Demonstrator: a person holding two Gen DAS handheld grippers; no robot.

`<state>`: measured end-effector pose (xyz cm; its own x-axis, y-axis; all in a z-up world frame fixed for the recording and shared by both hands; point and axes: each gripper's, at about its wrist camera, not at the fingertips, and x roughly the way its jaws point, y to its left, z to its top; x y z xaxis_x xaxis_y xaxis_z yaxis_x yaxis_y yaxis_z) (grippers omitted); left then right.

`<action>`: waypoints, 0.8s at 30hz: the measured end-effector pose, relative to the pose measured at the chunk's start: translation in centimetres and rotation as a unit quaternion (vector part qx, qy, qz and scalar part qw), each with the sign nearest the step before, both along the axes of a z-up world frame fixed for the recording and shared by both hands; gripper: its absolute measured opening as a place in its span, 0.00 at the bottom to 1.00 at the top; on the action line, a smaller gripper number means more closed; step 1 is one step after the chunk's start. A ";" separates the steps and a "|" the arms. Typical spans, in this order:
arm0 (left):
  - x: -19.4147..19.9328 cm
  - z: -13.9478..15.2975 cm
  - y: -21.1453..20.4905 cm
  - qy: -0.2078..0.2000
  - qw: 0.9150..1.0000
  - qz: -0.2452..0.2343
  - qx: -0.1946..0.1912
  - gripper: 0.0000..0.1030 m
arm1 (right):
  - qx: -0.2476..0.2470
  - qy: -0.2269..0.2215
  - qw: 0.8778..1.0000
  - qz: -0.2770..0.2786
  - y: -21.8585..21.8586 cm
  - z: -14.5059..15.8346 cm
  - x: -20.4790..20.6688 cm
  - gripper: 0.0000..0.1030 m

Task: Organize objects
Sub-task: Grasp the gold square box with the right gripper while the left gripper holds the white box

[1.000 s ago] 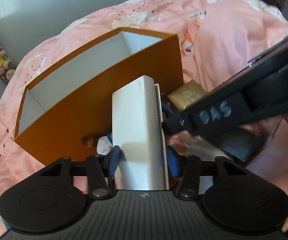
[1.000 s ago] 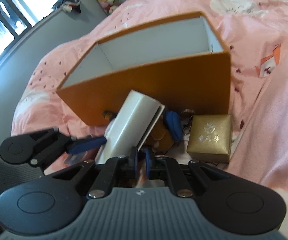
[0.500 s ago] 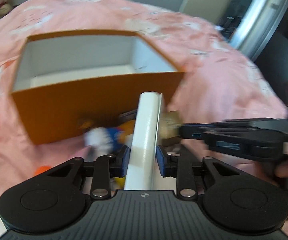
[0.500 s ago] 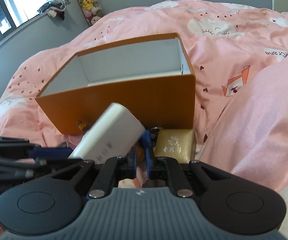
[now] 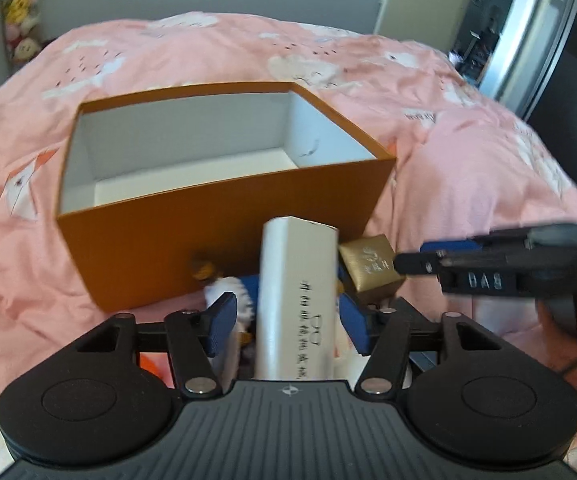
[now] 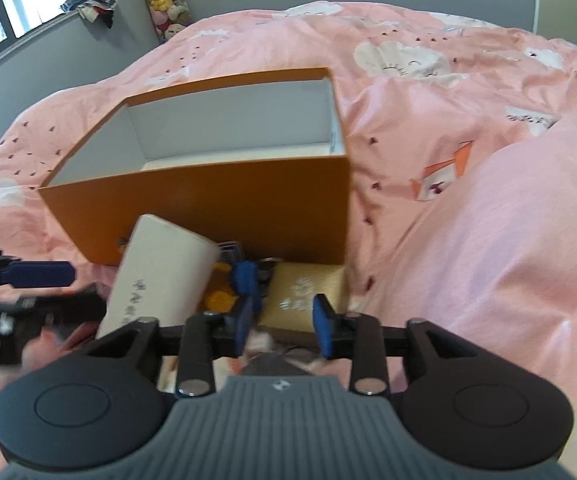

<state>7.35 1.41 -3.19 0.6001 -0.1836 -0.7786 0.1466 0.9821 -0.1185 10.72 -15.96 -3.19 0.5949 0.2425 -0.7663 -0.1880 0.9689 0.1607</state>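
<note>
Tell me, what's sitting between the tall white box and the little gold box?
A yellow plush toy and something blue fill the gap between the white box and the gold box. The right wrist view shows it best.

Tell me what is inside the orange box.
The orange box shows only bare white walls and a strip of white floor, with nothing lying on it. Its near wall hides the front part of the floor in both views, so something small there cannot be ruled out.

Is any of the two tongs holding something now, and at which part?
Nothing is held. The left tongs have just opened around the white box, pads apart from it. The right tongs have just opened, empty.
</note>
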 end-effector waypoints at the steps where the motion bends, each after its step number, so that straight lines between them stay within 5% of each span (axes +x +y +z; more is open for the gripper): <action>1: 0.1 -0.3 -0.7 0.006 1.000 -0.002 0.011 0.66 | -0.007 0.003 1.000 0.000 -0.2 0.0 0.3 0.42; 10: 0.5 -2.5 -4.8 0.022 0.993 0.037 0.111 0.65 | -0.015 0.062 0.998 0.009 -0.6 -2.0 2.5 0.51; 14: 0.8 -3.2 -5.9 0.028 0.990 0.025 0.139 0.65 | -0.014 0.067 0.997 0.021 0.1 -2.8 2.8 0.65; 24: 1.5 -4.8 -7.9 0.034 0.978 0.015 0.203 0.71 | -0.010 0.104 0.994 0.029 0.8 -5.1 4.1 0.65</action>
